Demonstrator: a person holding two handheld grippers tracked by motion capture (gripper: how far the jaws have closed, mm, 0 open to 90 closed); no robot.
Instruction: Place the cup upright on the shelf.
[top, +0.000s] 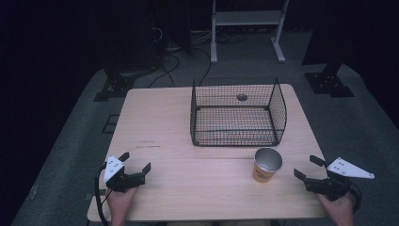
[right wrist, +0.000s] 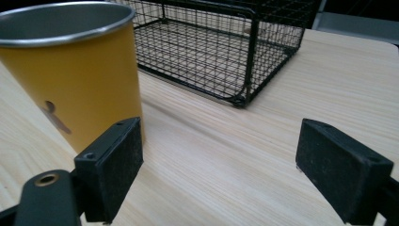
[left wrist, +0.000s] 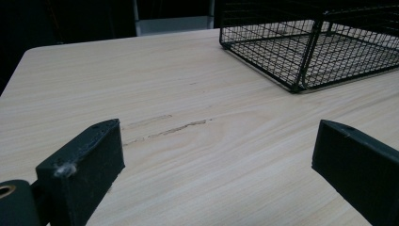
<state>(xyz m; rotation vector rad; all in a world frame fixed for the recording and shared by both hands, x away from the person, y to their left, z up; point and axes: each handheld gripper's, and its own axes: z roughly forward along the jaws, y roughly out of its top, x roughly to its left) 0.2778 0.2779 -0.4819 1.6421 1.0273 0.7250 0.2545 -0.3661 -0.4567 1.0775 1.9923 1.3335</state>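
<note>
Right gripper view puts your right gripper point(right wrist: 219, 176) low over the pale wood-grain surface point(right wrist: 226, 155), jaws wide with nothing between them — the yellow cup point(right wrist: 75, 75), smooth with a metal rim, stands upright just ahead and left of it. You're at the approach; next, I judge, swing left to straddle the cup. Beyond it sits the black wire basket point(right wrist: 226, 47). Your left gripper point(top: 136, 162) also gapes empty.
</note>
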